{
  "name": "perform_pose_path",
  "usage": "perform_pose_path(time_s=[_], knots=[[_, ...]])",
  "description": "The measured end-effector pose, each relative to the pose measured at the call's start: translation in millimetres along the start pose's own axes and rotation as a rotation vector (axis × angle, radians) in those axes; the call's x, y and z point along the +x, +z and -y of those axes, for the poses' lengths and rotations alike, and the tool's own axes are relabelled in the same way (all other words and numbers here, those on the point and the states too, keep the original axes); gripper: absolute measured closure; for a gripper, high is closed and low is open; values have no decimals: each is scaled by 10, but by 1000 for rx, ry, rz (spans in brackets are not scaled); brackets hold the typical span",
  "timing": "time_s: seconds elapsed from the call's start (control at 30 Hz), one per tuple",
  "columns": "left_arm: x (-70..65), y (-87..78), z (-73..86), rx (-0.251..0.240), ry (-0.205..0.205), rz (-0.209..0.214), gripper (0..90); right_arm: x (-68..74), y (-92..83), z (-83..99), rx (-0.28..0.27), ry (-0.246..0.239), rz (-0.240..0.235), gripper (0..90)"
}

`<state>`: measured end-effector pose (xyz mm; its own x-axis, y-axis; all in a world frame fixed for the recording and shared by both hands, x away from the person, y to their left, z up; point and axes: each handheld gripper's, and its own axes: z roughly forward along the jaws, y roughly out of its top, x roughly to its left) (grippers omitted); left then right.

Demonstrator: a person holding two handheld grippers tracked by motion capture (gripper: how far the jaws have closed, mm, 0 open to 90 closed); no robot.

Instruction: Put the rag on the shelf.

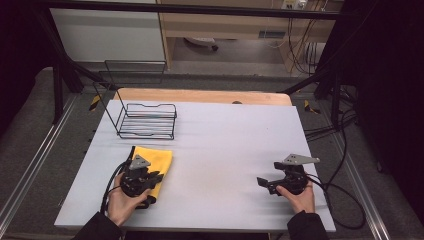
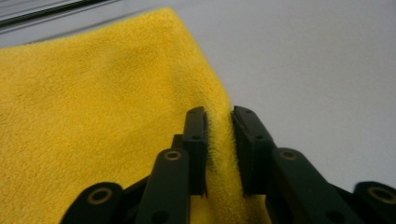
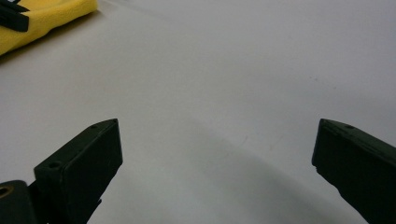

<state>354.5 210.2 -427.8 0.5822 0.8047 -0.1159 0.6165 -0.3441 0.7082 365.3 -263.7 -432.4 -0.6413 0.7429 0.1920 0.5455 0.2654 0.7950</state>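
I've got the left gripper [image 1: 156,176] down on the yellow fleecy folded cloth [image 1: 152,159], which lies flat on the white table top [image 1: 225,150], near its left front, just in front of the black wire rack [image 1: 147,121]. In the left gripper view, the jaws stand narrow with a raised ridge of the cloth's right edge [image 2: 219,140] between them; pads look to be touching the pile on both sides, but it's a loose pinch and I can't tell if it truly grips. Right gripper [image 1: 263,183] rests low at the right front of the table, well apart from the cloth, jaws wide and nothing between them, just bare table in the right gripper view, with a corner of the cloth [image 3: 46,16] far off at top left. My read: the step in hand is taking hold of the cloth's edge with the left. Next move calls for a firm squeeze on that ridge before any lift; otherwise the fleece slips out. Right could come across for the opposite edge. Rack untouched so far.
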Motion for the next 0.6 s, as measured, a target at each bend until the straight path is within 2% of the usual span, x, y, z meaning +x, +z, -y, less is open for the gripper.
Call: perform_pose_path(time_s=[0.03,0.13,0.2,0.23,0.3,0.37,0.4,0.43,0.47,0.6], knots=[[8,-1,2,-1,4,9,745,0,0,0,0,0,0,24],[25,-64,-9,-29,35,26,629,3,5,-1,-4,-2,0,24],[60,-142,-28,-53,49,35,595,2,5,-1,-5,-5,0,24],[86,-185,-40,-66,49,34,533,5,5,0,-6,-3,0,24],[177,-277,-71,-90,58,17,474,5,8,1,-6,-3,0,24],[295,-364,-110,-124,52,-10,404,8,7,2,-3,-2,-2,24],[426,-423,-148,-132,24,-11,375,9,7,3,-2,-3,-2,24],[487,-440,-165,-129,15,-15,342,10,7,4,-2,-2,0,24],[487,-440,-165,-129,15,-15,315,11,8,5,-4,-1,1,24],[690,-437,-202,-106,-6,-54,275,15,15,6,-3,-2,1,24]])
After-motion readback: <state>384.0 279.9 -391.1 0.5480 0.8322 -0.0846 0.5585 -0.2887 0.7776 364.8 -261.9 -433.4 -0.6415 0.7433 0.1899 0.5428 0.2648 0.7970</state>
